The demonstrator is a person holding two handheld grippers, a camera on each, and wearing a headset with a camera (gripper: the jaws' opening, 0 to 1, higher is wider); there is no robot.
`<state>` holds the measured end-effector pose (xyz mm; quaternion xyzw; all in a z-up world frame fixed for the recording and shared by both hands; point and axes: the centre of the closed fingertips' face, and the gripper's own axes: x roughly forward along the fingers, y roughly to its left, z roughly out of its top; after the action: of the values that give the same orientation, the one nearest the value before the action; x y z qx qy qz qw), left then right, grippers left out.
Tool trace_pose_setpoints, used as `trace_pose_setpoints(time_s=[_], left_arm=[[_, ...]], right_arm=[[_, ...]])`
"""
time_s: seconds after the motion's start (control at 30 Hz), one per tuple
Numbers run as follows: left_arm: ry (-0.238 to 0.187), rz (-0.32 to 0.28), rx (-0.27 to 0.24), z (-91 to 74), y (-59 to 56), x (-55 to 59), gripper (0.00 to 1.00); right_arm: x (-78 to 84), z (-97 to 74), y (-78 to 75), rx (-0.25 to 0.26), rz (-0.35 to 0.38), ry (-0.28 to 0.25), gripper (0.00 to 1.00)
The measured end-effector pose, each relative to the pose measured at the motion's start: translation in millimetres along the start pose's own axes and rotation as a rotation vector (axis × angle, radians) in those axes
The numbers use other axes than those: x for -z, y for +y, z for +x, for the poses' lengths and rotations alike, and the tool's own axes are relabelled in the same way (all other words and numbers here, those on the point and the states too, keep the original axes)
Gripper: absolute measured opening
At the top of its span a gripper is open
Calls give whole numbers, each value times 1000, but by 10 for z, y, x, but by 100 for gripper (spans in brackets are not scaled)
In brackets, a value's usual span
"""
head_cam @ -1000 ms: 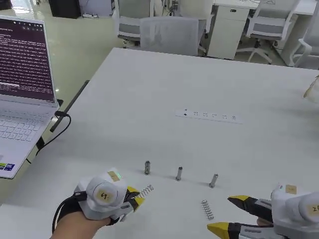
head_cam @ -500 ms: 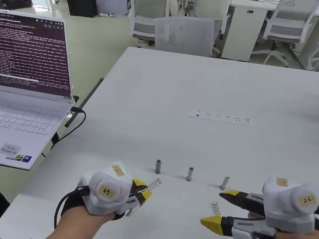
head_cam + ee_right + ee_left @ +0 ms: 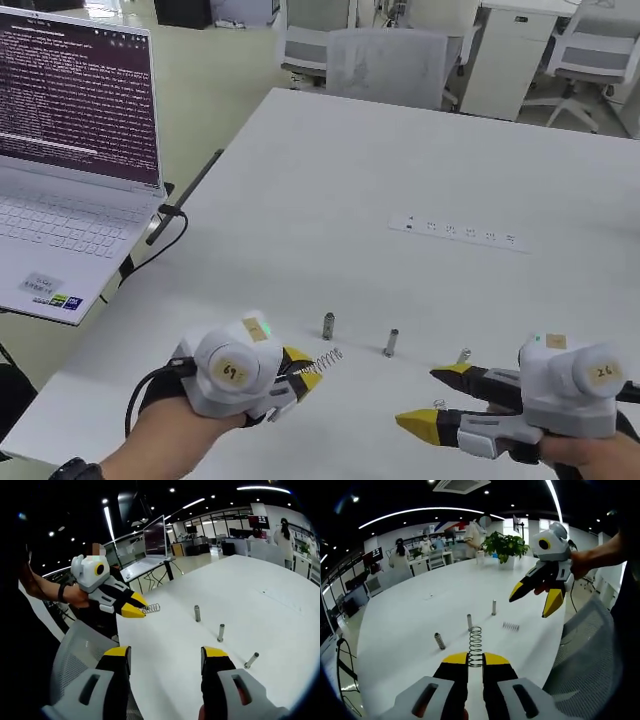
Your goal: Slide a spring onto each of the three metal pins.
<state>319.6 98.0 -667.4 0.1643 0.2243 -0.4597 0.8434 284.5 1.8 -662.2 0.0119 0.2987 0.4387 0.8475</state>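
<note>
**Head view.** A white desk (image 3: 300,180) is seen from above. At the bottom left, the left hand-held gripper (image 3: 305,368) has its yellow-tipped jaws pressed together on one end of the held spring (image 3: 328,356). The spring's free end points toward a row of three upright metal pins: the left pin (image 3: 328,325), the middle pin (image 3: 391,343) and the right pin (image 3: 463,356). That free end is near the base of the left pin. At the bottom right, the right hand-held gripper (image 3: 428,396) has its jaws spread wide around a partly hidden loose spring (image 3: 438,404) on the desk. An open laptop (image 3: 70,150) sits to the left, and a white power strip (image 3: 460,234) lies farther back.

**Left gripper view.** The jaws are closed on the lower end of the held spring (image 3: 476,642), which rises straight ahead. Beyond it stand the three pins. The left pin (image 3: 439,640) looks ribbed, perhaps with a spring already around it, but it is too small to be sure. The loose spring (image 3: 510,626) lies flat on the desk, below the wide-open right hand-held gripper (image 3: 530,607).

**Right gripper view.** The jaws stand far apart with bare desk between them. At the left, the left hand-held gripper (image 3: 134,609) holds the held spring (image 3: 151,609) out toward the left pin (image 3: 197,613).
</note>
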Motion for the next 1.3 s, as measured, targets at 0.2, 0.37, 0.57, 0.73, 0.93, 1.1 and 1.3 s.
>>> trace_pose_setpoints(time_s=[0.2, 0.37, 0.57, 0.73, 0.93, 1.1, 1.3], left_arm=[[-11, 20, 21, 21, -95, -76, 2], [-19, 50, 49, 49, -222, -163, 2], [-27, 80, 86, 121, -373, -221, 2], [-35, 113, 118, 157, -515, -288, 2], [-42, 142, 145, 187, -615, -342, 2], [-40, 155, 158, 201, -654, -344, 2], [-36, 172, 171, 202, -698, -333, 2]], right_arm=[[-38, 48, 11, -15, 3, -6, 54], [-74, 81, 39, -31, 5, -15, 52], [-124, 101, 69, -53, 16, -29, 49], [-136, 113, 104, -74, 27, -32, 45], [-159, 130, 152, -105, 48, -42, 37], [-153, 138, 167, -125, 69, -47, 31], [-138, 134, 209, -147, 99, -53, 23]])
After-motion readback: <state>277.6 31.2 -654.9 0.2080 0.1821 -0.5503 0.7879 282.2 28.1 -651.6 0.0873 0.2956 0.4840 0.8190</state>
